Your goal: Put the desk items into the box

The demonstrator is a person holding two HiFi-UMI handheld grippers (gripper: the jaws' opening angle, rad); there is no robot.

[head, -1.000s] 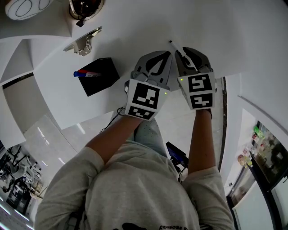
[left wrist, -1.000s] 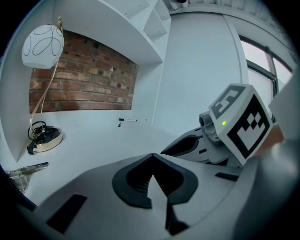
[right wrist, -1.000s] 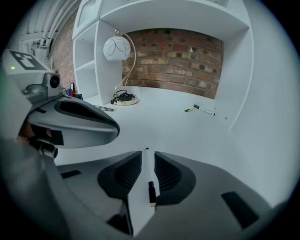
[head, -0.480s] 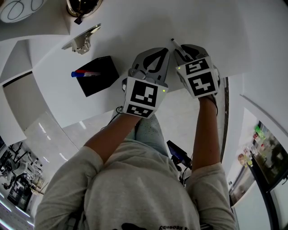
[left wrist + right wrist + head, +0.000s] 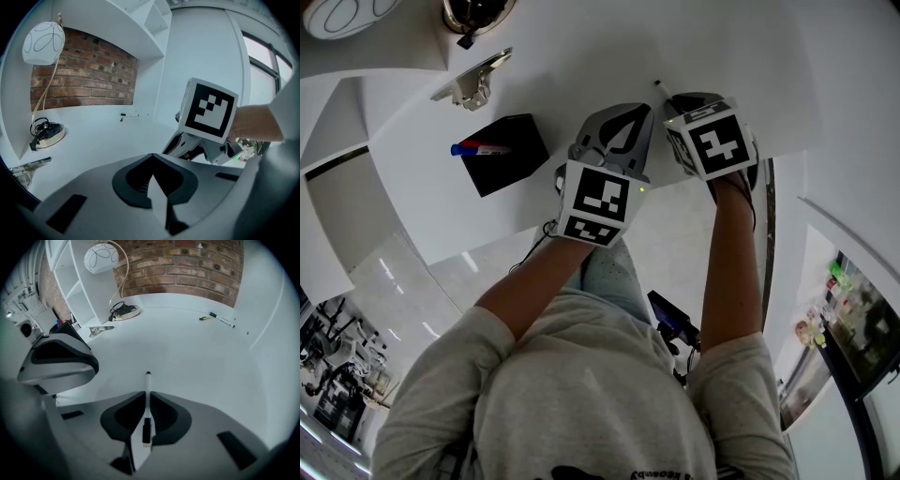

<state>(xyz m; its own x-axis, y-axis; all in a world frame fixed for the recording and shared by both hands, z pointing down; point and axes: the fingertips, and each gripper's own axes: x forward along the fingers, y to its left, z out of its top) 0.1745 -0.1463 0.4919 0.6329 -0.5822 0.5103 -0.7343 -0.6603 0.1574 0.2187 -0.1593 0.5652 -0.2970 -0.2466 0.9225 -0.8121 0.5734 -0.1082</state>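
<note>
The right gripper [image 5: 147, 398] has just been closing its jaws and now pinches a white pen [image 5: 148, 379], which pokes out ahead of its tips. Beside it, the left gripper [image 5: 153, 165] is closed on nothing. Off to that gripper's left, the black box [image 5: 508, 161] holds one red-and-blue marker [image 5: 478, 148], so the task is at an early stage. A metal tool [image 5: 101, 328], perhaps a stapler, and a second pen [image 5: 222, 319] far ahead are not yet boxed.

head: steeply down | gripper views: along jaws, close | shared: desk [image 5: 581, 56]
</note>
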